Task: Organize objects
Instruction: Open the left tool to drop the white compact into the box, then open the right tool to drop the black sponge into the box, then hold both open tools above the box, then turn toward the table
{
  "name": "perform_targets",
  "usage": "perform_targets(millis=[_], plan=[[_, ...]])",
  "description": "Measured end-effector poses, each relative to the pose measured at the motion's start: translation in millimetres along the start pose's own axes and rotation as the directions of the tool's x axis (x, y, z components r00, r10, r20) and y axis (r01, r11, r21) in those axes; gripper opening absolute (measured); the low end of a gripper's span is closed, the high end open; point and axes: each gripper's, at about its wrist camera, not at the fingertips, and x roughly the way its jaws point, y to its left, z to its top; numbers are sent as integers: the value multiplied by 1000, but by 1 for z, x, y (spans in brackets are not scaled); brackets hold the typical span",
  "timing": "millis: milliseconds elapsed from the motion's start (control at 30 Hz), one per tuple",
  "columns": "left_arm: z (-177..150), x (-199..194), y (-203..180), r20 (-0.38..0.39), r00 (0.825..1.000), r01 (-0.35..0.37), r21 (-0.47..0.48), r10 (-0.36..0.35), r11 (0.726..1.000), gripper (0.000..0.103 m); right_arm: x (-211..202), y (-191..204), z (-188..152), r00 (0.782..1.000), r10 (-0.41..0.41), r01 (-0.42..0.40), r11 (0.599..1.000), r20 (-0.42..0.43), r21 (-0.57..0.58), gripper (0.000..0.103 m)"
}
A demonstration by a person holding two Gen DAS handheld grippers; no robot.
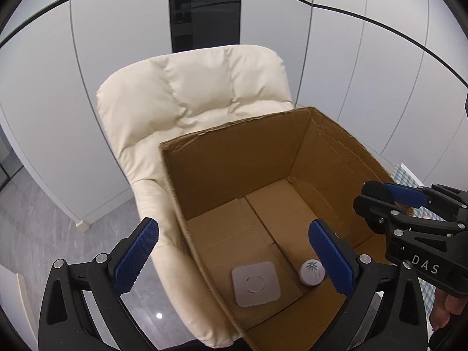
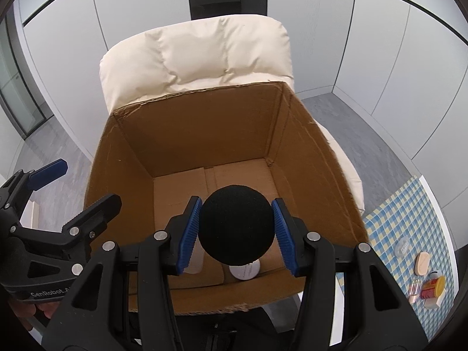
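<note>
Left wrist: our left gripper (image 1: 234,259) has its fingers wide apart, holding nothing, over the box (image 1: 231,158) on the chair (image 1: 187,87); pad (image 1: 256,283) and jar (image 1: 311,272) lie by the box's near wall. Right wrist: right gripper (image 2: 237,231) is clamped on the ball (image 2: 237,225) above the box; small items sit on the checked cloth (image 2: 395,213).

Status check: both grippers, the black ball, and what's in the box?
Right gripper shut on black foam ball, above cardboard box. Left gripper open, empty. Box holds white square pad and white round jar. Drop path looks clear.
</note>
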Motion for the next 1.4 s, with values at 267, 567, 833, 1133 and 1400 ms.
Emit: perform_targets(millis=[267,567,833,1133,1400], plan=[[1,0,13,-7,1000,-13,-27,13,1000,102,7,11,3,1000,10,-10,1000,-2,-17,51],[-1,4,14,-26,999,-19,-31,19,999,102,6,7,5,999,-39,39,999,8,9,87],[0,7,15,-31,999,-22,-35,21,999,102,9,-5,3,1000,-23,24,998,-12,49,91],[1,10,7,-35,999,-16,-29,15,999,102,1,-10,4,998,-47,45,997,30,56,99],[4,13,-5,-35,999,-5,-18,4,1000,102,-4,-19,-3,997,-68,66,996,32,60,99]])
